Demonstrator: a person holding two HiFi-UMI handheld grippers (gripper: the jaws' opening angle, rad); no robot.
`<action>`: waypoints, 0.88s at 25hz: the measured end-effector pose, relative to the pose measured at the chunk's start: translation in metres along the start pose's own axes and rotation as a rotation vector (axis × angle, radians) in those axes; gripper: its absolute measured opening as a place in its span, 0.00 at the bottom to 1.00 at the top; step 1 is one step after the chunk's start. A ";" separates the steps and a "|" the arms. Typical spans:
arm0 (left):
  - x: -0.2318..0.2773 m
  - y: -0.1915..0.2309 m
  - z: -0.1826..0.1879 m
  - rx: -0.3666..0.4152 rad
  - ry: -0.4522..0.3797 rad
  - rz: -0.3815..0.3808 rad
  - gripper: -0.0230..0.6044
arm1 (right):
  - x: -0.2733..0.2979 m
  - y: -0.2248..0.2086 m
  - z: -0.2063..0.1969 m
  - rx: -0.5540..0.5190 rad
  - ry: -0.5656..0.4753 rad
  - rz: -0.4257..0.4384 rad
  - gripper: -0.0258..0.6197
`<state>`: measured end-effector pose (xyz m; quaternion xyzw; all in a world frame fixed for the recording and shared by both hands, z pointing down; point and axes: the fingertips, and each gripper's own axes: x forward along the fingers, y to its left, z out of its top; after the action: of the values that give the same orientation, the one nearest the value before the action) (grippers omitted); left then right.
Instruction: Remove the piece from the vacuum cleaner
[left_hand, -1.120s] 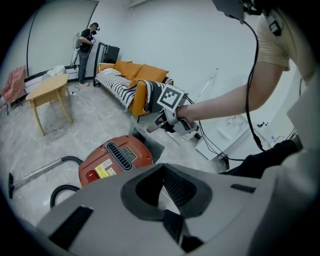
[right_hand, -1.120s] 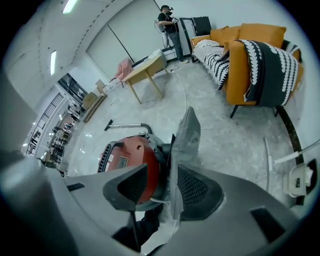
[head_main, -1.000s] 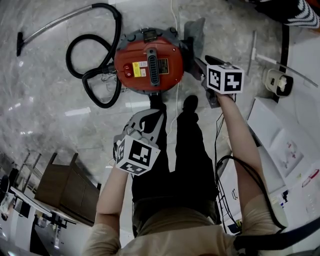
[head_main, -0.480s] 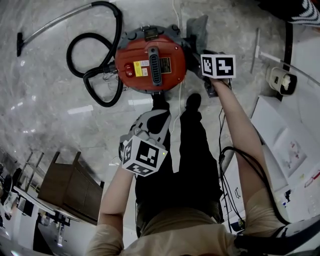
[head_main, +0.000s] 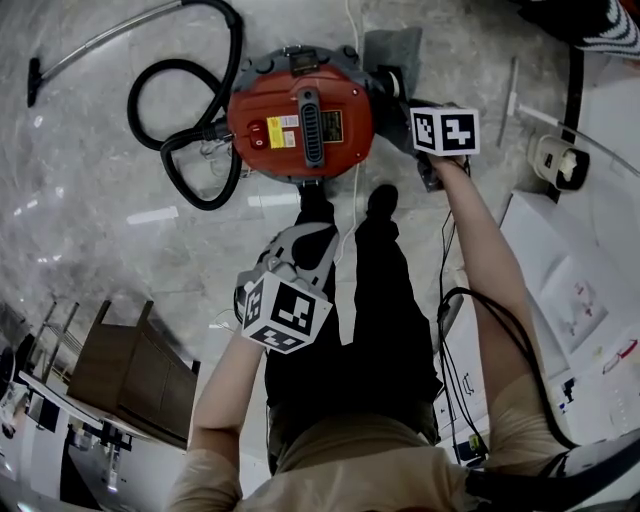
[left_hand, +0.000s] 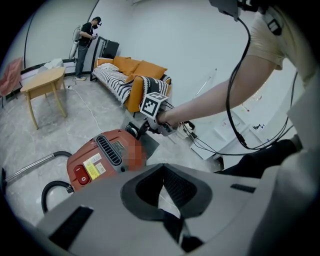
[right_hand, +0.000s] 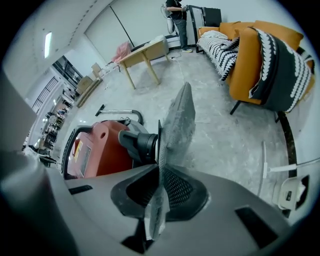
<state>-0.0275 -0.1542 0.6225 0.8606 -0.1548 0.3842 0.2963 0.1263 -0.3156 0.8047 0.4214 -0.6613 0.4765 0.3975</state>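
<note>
Seen from above, the red vacuum cleaner stands on the floor with a grey flat piece at its side; the left gripper has its fingers pressed together, empty; the right gripper, its jaws just closing, pinches that piece's edge.

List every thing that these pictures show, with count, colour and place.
round vacuum cleaner: one, red, on the marble floor
flexible hose: one, black, looped left of the cleaner
metal wand: one, silver, at the hose's far end
flat fabric piece: one, grey, on the cleaner's outlet
sofa: one, orange, by the wall
wooden table: one, light brown, near the sofa
standing person: one, dark top, beyond the table
left gripper: one, grey, shut, empty
right gripper: one, grey, jaws just closed on the fabric piece
</note>
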 end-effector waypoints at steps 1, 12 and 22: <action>0.000 0.001 0.000 0.000 0.001 -0.001 0.04 | 0.000 0.000 0.000 -0.009 0.004 -0.004 0.09; 0.002 0.009 0.003 0.005 0.010 -0.002 0.04 | 0.001 -0.006 -0.002 -0.113 -0.037 -0.053 0.09; 0.001 0.005 0.002 0.021 0.014 0.008 0.04 | 0.002 -0.013 -0.007 0.141 -0.187 -0.012 0.09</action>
<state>-0.0279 -0.1591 0.6244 0.8602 -0.1521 0.3932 0.2869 0.1389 -0.3114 0.8123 0.4950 -0.6578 0.4779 0.3065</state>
